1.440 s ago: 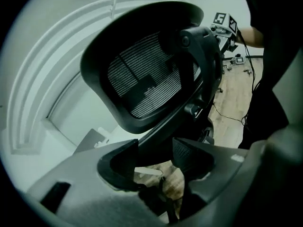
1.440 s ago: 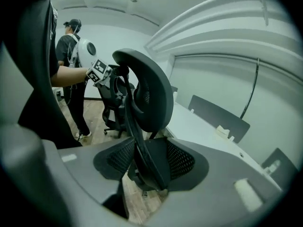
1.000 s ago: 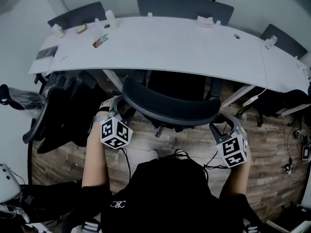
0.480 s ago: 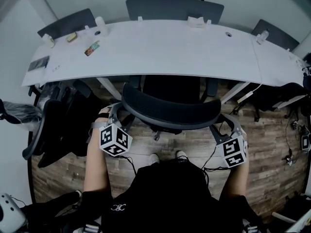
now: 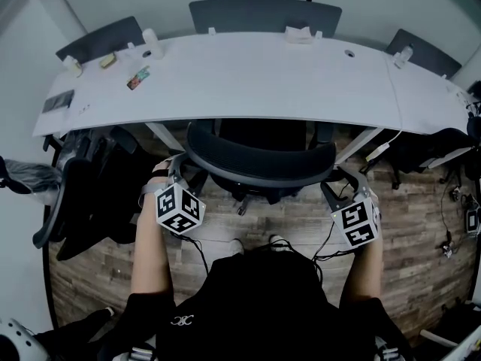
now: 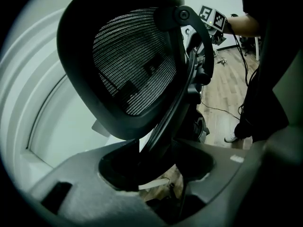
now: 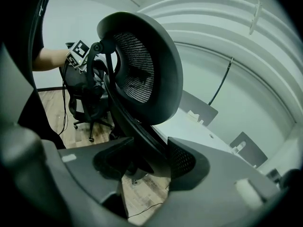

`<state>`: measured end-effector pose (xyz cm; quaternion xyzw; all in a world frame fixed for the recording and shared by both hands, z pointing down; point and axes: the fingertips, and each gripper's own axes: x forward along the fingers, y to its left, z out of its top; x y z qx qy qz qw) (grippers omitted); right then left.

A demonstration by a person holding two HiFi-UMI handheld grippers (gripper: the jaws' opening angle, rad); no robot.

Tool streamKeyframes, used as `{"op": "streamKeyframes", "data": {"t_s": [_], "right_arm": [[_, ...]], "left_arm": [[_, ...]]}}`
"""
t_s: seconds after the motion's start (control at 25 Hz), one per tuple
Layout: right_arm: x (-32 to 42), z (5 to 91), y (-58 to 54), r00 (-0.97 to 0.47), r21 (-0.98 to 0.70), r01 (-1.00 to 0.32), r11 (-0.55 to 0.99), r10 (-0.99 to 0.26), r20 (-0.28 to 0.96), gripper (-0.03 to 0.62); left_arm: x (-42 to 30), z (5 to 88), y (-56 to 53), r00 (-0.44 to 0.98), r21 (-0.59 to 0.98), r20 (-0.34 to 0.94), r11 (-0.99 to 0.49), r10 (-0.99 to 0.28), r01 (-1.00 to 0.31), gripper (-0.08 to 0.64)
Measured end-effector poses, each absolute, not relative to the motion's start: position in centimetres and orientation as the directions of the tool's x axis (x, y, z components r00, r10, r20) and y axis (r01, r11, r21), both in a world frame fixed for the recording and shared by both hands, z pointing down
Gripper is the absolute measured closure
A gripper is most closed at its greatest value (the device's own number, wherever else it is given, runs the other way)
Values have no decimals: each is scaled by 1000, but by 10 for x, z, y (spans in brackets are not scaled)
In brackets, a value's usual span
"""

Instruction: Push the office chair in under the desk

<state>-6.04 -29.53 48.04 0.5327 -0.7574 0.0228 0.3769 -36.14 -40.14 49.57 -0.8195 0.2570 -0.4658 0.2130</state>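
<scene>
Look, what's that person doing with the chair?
A person holds a claw in each hand. The left claw and the right claw each clamp one side of the office chair at its back, set to push it toward the desk. The seat is partly under the desk; the backrest sticks out.

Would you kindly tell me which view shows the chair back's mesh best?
The left gripper view: the chair back fills it, mesh facing the camera. The right gripper view shows the back obliquely; the head view, only its top rim.
</scene>
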Motion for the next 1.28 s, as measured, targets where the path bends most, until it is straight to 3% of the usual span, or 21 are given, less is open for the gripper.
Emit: {"op": "streamKeyframes", "data": {"t_s": [1.28], "right_arm": [[35,482,-420,-179,339,-830,443,-787,590,359]], "left_arm": [[-272,492,-502,481,-534,618,-781,-622,-324,347]]}}
